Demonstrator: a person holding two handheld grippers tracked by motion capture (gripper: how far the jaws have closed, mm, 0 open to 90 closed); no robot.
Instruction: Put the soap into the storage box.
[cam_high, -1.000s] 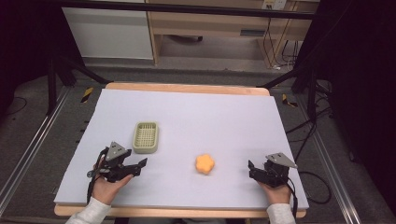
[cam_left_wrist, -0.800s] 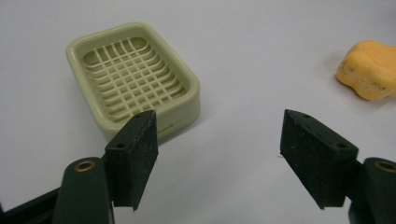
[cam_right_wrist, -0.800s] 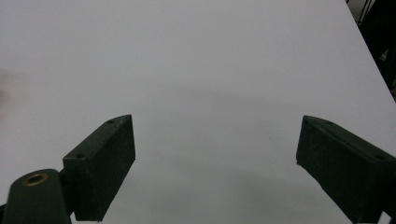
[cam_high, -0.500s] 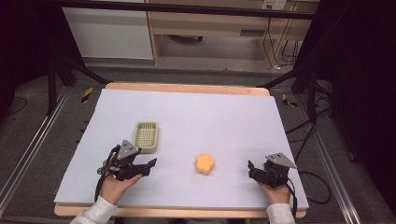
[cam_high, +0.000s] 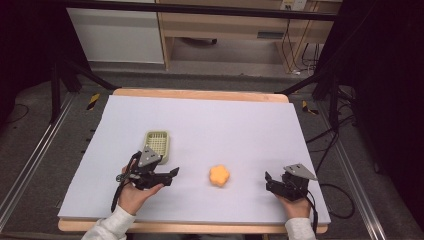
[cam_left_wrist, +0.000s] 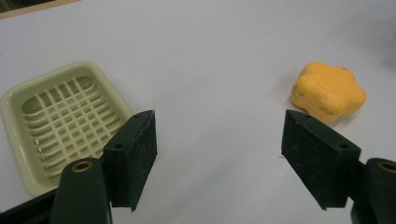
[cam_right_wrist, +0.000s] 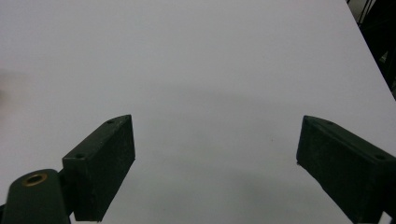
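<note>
An orange flower-shaped piece (cam_high: 219, 175) lies on the white table cover near the front, between my two grippers. A pale green slotted tray (cam_high: 156, 144) sits empty to its left. My left gripper (cam_high: 171, 176) hovers just in front of the tray, open and pointing right at the orange piece. In the left gripper view its jaws (cam_left_wrist: 219, 130) stand wide apart with nothing between them, the tray (cam_left_wrist: 74, 67) at the left and the orange piece (cam_left_wrist: 328, 91) at the upper right. My right gripper (cam_high: 269, 182) rests at the front right, open and empty (cam_right_wrist: 215, 135).
The white cover (cam_high: 225, 120) spans the wooden table, whose edge shows at the back (cam_high: 200, 94). Dark frame legs and cables stand on the floor around the table, beyond its sides.
My left gripper has moved right along the front of the table, from left of the tray to just before it, closer to the orange piece. The right gripper has stayed still.
</note>
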